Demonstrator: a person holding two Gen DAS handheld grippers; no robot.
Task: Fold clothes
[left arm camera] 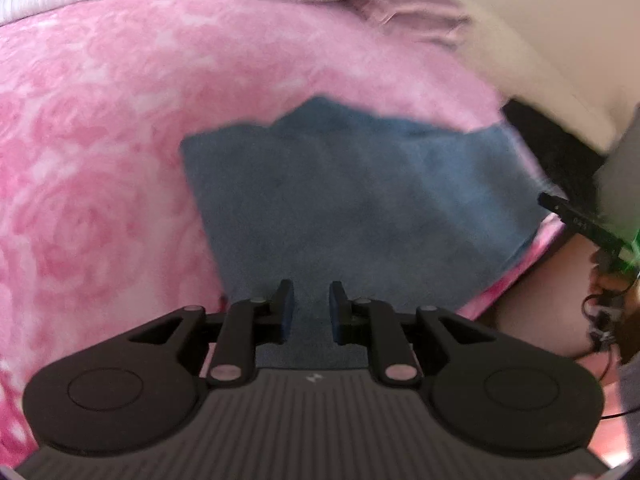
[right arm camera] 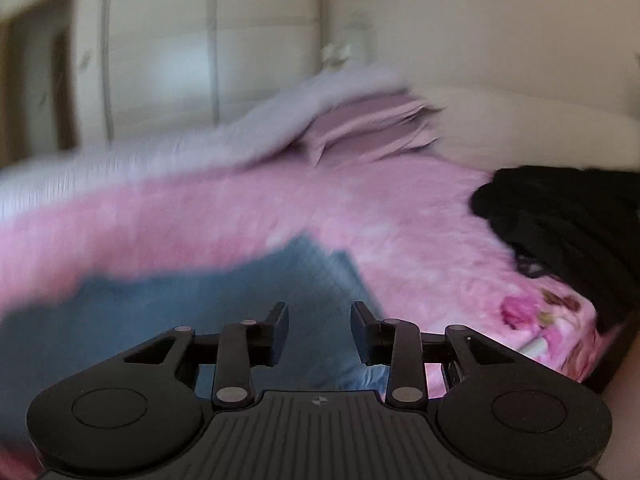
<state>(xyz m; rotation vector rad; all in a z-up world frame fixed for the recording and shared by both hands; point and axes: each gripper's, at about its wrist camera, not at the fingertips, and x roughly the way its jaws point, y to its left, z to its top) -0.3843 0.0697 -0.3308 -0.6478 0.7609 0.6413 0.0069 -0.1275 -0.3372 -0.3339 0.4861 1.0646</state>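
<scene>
A blue cloth (left arm camera: 360, 192) lies folded on the pink rose-patterned bedcover (left arm camera: 100, 160), close to the bed's near edge. My left gripper (left arm camera: 311, 312) sits low at the cloth's near left corner. Its jaws stand narrow, blue fabric fills the gap between the pads, and it looks shut on that fabric. In the blurred right wrist view the same blue cloth (right arm camera: 200, 312) spreads left under my right gripper (right arm camera: 319, 332). That gripper hovers over the cloth's right part with its jaws apart and no pad pressing on anything.
A heap of black clothing (right arm camera: 568, 216) lies at the bed's right. A white ribbed blanket (right arm camera: 180, 148) and a folded pale pink piece (right arm camera: 372, 124) lie at the far side. A hand with a black device (left arm camera: 580, 224) shows at the right edge. A wardrobe (right arm camera: 180, 40) stands behind.
</scene>
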